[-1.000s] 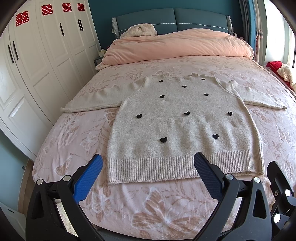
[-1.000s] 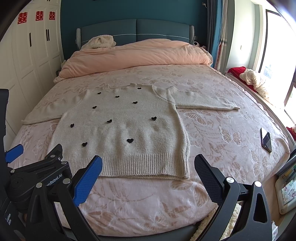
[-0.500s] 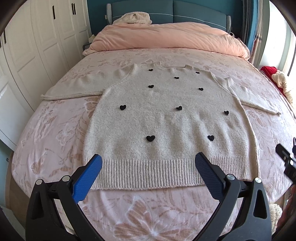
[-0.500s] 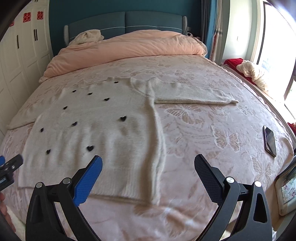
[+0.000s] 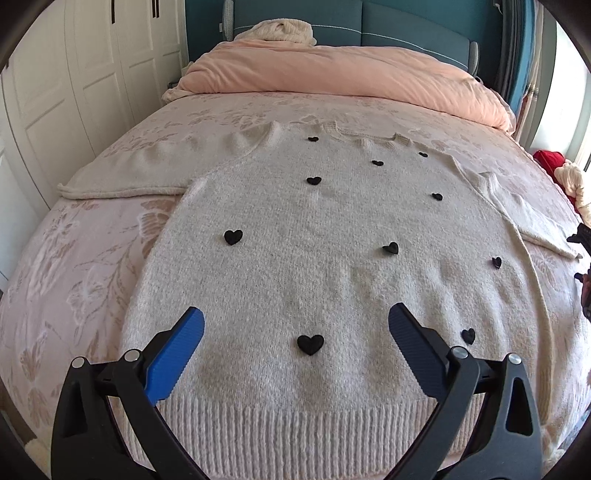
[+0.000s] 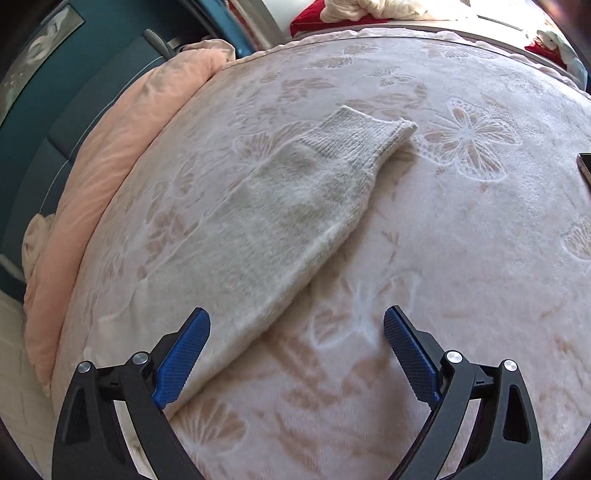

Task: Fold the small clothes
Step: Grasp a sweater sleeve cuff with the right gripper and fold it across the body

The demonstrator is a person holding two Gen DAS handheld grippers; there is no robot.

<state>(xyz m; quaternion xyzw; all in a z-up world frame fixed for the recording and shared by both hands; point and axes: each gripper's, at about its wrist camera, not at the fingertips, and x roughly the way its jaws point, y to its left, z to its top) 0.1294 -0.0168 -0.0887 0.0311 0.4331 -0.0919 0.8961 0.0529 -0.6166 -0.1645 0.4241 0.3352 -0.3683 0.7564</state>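
Observation:
A cream knit sweater (image 5: 314,266) with small black hearts lies flat, front up, on the pink floral bedspread (image 5: 85,258), both sleeves spread out. My left gripper (image 5: 295,332) is open and empty, low over the sweater's lower body just above the ribbed hem (image 5: 295,424). My right gripper (image 6: 297,332) is open and empty over the sweater's right sleeve (image 6: 295,206). That sleeve runs away from the gripper to its ribbed cuff (image 6: 365,136). The right gripper's edge shows at the far right of the left wrist view (image 5: 583,258).
A folded pink duvet (image 5: 351,77) lies across the head of the bed against a teal headboard (image 5: 406,26). White wardrobes (image 5: 74,74) stand on the left. A phone (image 6: 585,166) lies on the bedspread at the right. Red and cream items (image 5: 561,170) sit beyond the bed's right side.
Both grippers have moved forward and down over the bed. The left went from the foot of the bed to over the sweater's hem. The right swung right, over the right sleeve.

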